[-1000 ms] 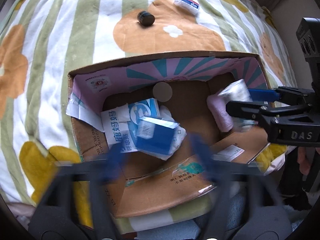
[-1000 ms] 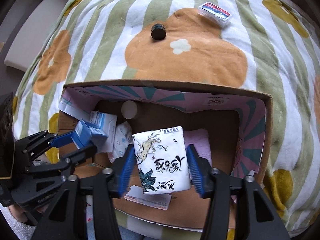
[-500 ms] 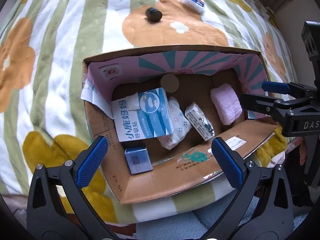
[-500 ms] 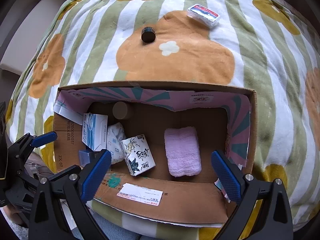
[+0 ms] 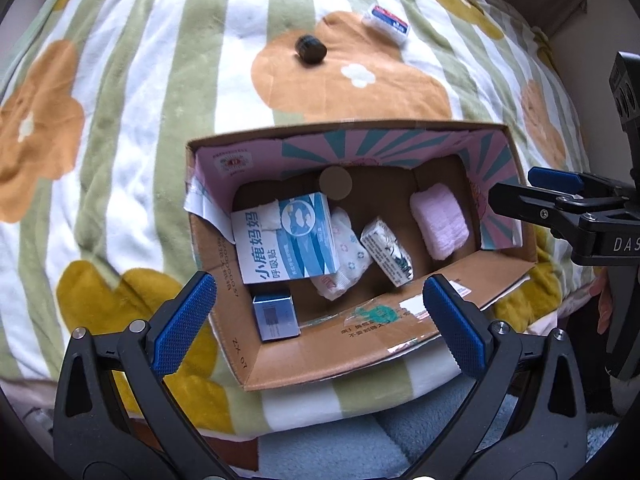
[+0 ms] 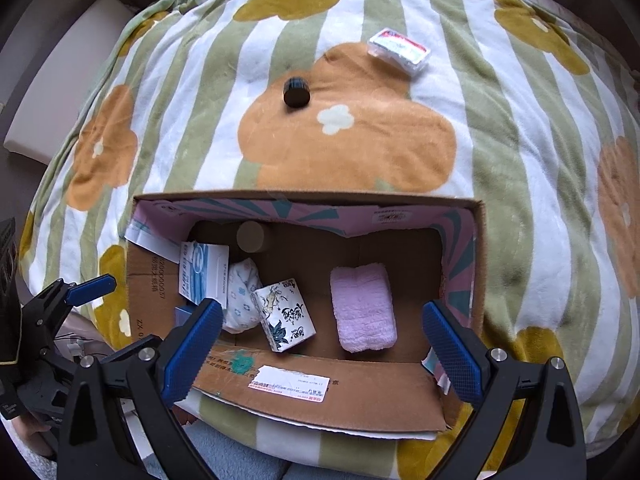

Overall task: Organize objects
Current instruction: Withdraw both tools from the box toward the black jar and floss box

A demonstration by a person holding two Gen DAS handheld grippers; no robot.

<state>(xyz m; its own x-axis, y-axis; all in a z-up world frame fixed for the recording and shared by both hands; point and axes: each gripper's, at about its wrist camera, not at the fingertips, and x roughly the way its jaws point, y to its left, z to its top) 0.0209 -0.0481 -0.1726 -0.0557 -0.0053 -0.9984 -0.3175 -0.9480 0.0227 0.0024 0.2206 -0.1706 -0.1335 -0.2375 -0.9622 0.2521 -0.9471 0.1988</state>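
An open cardboard box (image 5: 360,344) (image 6: 320,396) sits on a striped flower blanket. In it lie a blue-white carton (image 5: 286,240) (image 6: 204,266), a small blue box (image 5: 276,316), a floral pouch (image 5: 346,254) (image 6: 242,294), a printed tissue pack (image 5: 386,250) (image 6: 284,314) and a pink towel (image 5: 440,220) (image 6: 364,306). My left gripper (image 5: 320,320) is open and empty above the box's near wall. My right gripper (image 6: 320,344) is open and empty above the near wall; it also shows in the left wrist view (image 5: 532,196).
A small black cylinder (image 5: 310,49) (image 6: 297,91) and a white packet with red and blue print (image 5: 387,23) (image 6: 400,50) lie on the blanket (image 5: 120,120) (image 6: 520,160) beyond the box. The left gripper shows at the left edge of the right wrist view (image 6: 72,304).
The right gripper let go of the printed tissue pack and the left let go of the small blue box; both lie in the box. Both grippers opened and drew back and up.
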